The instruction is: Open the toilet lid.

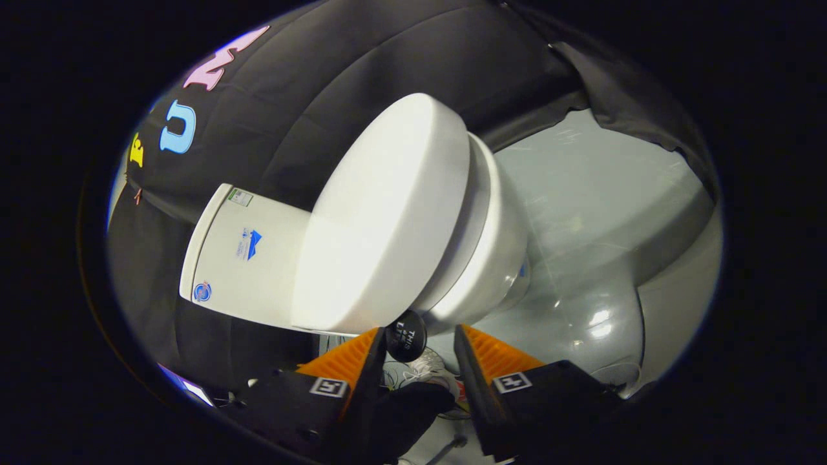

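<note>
A white toilet stands against the booth wall, seen tilted. Its lid (387, 213) lies down flat on the seat and bowl (494, 258), and the tank (242, 258) is behind it. My gripper (420, 330) is open, its fingertips just short of the lid's side rim and touching nothing. A small black round disc (406, 336) sits between the fingertips, near the lid's rim. I cannot tell whether it is fixed to the toilet.
Glossy grey floor (581, 213) spreads beyond the bowl. A person's white shoe (429, 371) and dark trouser leg (407, 407) show between the fingers, below the gripper. Black cloth wall (310, 116) hangs behind the tank.
</note>
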Demonstrator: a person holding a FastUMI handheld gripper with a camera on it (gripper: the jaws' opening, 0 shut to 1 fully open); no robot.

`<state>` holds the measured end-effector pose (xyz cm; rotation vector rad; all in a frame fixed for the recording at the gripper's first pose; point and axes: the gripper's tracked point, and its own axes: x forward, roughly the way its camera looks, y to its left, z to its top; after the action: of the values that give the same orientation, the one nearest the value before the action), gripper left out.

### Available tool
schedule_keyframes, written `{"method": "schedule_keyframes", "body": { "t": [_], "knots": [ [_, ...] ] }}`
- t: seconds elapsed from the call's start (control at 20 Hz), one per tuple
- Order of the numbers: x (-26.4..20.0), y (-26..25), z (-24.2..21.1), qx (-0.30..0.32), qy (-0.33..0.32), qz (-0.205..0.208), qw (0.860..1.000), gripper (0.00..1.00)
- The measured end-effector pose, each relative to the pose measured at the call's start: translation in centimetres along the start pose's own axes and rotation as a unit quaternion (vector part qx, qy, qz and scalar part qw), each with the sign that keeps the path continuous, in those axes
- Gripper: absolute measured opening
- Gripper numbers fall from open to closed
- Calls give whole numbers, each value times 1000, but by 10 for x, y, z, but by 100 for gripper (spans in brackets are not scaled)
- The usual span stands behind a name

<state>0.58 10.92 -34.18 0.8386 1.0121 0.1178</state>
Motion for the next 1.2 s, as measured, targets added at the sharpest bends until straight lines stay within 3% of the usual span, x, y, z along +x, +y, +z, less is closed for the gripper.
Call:
{"method": "schedule_keyframes", "body": {
  "t": [0.2,0.3,0.4,0.7,0.75,0.8,0.95,1.2],
  "knots": [
    [4,4,-2,-17,6,5,1000,36],
    [1,3,5,-13,2,12,1000,36],
    [0,2,2,15,7,20,1000,22],
    [-3,6,3,-7,19,35,999,22],
    [-1,6,13,21,6,41,999,22],
    [-4,8,6,36,15,43,998,5],
    [-3,11,6,36,11,61,997,5],
    [-5,11,4,27,17,57,998,5]
  ]
}}
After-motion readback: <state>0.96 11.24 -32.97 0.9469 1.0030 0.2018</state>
